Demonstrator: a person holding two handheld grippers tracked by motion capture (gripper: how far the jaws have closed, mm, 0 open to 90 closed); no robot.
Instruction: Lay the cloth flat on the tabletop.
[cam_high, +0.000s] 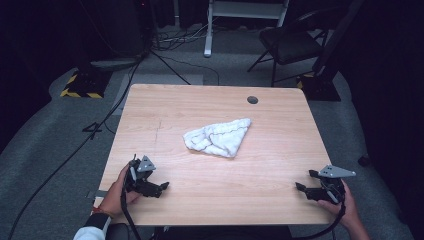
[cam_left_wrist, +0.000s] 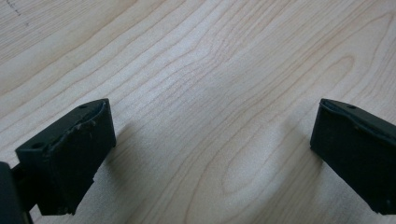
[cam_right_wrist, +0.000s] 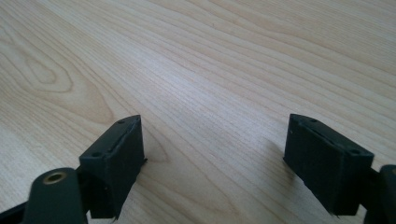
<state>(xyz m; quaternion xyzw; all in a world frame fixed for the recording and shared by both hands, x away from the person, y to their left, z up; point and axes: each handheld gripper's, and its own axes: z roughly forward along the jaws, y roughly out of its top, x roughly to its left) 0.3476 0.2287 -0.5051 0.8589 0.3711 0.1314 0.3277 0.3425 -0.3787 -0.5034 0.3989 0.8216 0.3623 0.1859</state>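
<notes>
Lying near the middle of the wooden table (cam_high: 280, 195) is one white towel (cam_high: 218, 136), bunched into a rough triangle with its broad end toward the left and a point reaching up to the right. It is the single cloth on the tabletop, and it sits well apart from both grippers.

Two grippers rest at the near edge, one in each hand. The left gripper (cam_high: 161, 187) is at the near left corner, held by the person's left hand (cam_high: 116, 194), with one grey three-cornered plate on top and one black cable trailing down toward the bottom edge. In the left gripper view its two black jaws stand wide apart over bare wood grain, with nothing between them. The right gripper (cam_high: 305, 181) is at the near right corner, held by the right hand (cam_high: 345, 206); it too carries one grey plate and one cable. In the right gripper view its two jaws are likewise spread wide, empty, above the tabletop.

One small round dark hole (cam_high: 252, 100) is set into the table near its far edge, beyond the towel.

Past the table, on the grey floor, stand one dark chair (cam_high: 290, 45) at the upper right and one white frame leg (cam_high: 208, 30) near the top centre. Several black cables run across the floor on the left, and one yellow-and-black striped base (cam_high: 82, 85) lies at the far left.
</notes>
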